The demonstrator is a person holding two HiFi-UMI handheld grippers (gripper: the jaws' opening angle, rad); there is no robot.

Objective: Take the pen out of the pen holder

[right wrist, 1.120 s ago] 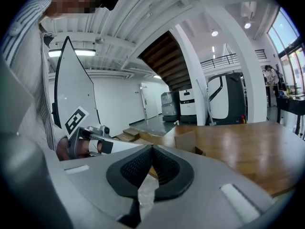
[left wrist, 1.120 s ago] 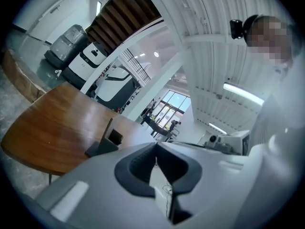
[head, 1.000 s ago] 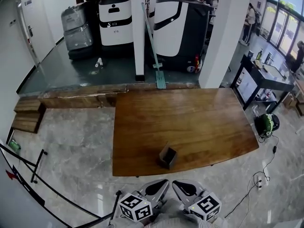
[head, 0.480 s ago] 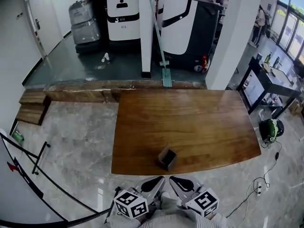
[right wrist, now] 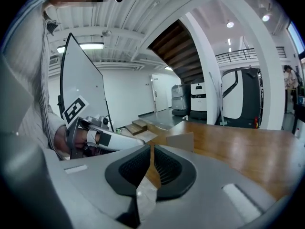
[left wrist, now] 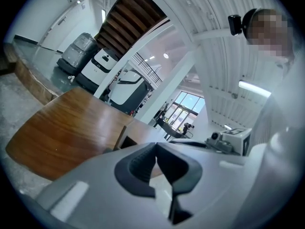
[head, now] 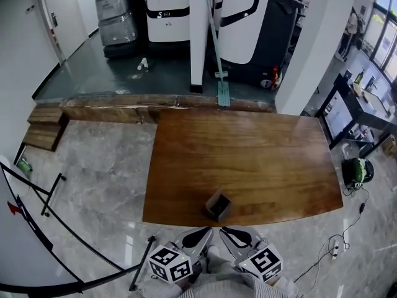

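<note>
A small dark square pen holder (head: 218, 205) stands near the table's front edge; I see no pen, and its inside is not visible. Both grippers hover just off that edge, pointing at the holder. My left gripper (head: 202, 234) is shut, its tips touching (left wrist: 156, 144), and the holder (left wrist: 120, 142) shows just beyond them. My right gripper (head: 231, 233) has just been opening: a thin slit parts its pads (right wrist: 151, 148) with nothing between them. The holder (right wrist: 180, 140) sits just ahead of it.
The wooden table (head: 248, 154) stretches away behind the holder. A marble floor lies to the left, with black rails (head: 49, 228). White machines (head: 248, 23), a pillar (head: 198, 36) and a mop stand beyond the table. A dark desk (head: 366, 117) is at the right.
Both grippers have edged slightly toward the holder at the table's front edge. The head view has shifted a little. The holder has not moved.
</note>
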